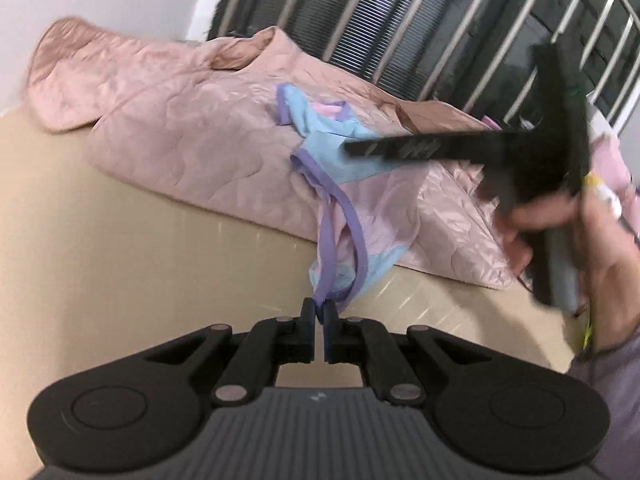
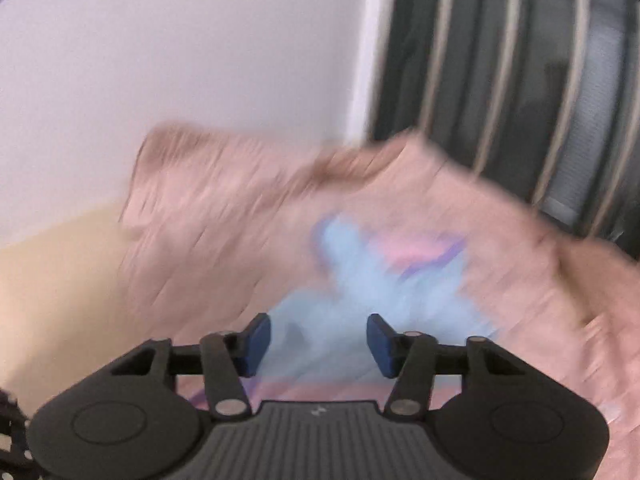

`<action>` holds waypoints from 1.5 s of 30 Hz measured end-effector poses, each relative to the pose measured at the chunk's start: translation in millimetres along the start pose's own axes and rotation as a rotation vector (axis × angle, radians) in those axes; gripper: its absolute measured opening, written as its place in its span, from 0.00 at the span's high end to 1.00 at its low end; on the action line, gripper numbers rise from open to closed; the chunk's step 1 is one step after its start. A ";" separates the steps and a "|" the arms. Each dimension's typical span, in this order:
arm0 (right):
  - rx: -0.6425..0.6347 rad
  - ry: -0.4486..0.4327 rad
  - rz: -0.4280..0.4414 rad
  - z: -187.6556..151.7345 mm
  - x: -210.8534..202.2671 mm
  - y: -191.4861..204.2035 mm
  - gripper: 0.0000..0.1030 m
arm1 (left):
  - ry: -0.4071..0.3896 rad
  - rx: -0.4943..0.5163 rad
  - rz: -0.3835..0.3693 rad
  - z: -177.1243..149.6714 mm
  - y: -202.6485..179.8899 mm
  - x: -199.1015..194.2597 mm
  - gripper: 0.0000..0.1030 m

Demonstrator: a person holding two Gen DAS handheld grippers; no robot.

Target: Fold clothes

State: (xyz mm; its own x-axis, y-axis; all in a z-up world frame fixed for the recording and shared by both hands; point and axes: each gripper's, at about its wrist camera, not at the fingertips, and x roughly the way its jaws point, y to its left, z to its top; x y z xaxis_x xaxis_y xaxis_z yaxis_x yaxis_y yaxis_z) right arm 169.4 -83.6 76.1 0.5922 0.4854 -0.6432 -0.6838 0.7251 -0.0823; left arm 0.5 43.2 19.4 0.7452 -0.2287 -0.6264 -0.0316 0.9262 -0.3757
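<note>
Now left gripper (image 1: 319,307) pinches the stretchy purple-trimmed garment (image 1: 340,152); right gripper (image 2: 319,342) gapes unclenched.

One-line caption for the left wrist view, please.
Left gripper shut on the purple hem of a blue-and-pink garment draped over a pink quilted jacket; right gripper open above it.

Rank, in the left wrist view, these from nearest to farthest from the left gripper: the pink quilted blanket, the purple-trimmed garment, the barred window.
1. Purple-trimmed garment: its purple edge is pinched in the left gripper, and it trails up and away.
2. Pink quilted blanket: lying on the beige surface beyond, under the garment.
3. Barred window: at the back, behind the blanket.
</note>
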 end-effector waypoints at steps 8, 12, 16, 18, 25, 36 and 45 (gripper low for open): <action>0.122 0.141 -0.105 12.3 62.7 25.9 0.96 | -0.009 -0.121 -0.023 -11.3 24.4 -11.5 0.97; 0.330 -0.024 -0.162 -2.3 14.5 19.3 0.97 | -0.047 -0.125 -0.032 -14.4 26.8 -26.2 0.98; 0.444 -0.216 -0.319 -55.9 -89.7 28.1 0.97 | -0.113 -0.026 -0.041 -20.1 12.0 -45.8 0.98; 0.542 -0.269 -0.373 -105.8 -137.9 39.9 0.97 | -0.130 0.062 -0.022 -30.9 -2.1 -52.6 0.97; 0.601 -0.134 -0.442 -249.3 -209.3 101.5 0.93 | -0.116 0.277 0.061 -69.9 -38.2 -63.5 0.97; 0.012 -0.162 -0.300 -199.6 -178.5 123.4 0.60 | -0.138 0.292 0.155 -68.1 -34.3 -77.9 0.97; -0.313 -0.190 -0.149 -178.1 -136.3 196.9 0.47 | -0.178 0.339 0.192 -66.7 -34.9 -98.7 0.97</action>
State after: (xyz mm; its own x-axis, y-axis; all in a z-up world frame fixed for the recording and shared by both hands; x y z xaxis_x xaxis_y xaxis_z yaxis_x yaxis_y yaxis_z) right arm -121.9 -94.0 12.0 0.7431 0.4893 -0.4566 -0.6639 0.6244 -0.4115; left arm -116.4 13.4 48.8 0.8514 -0.0144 -0.5243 0.0175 0.9998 0.0009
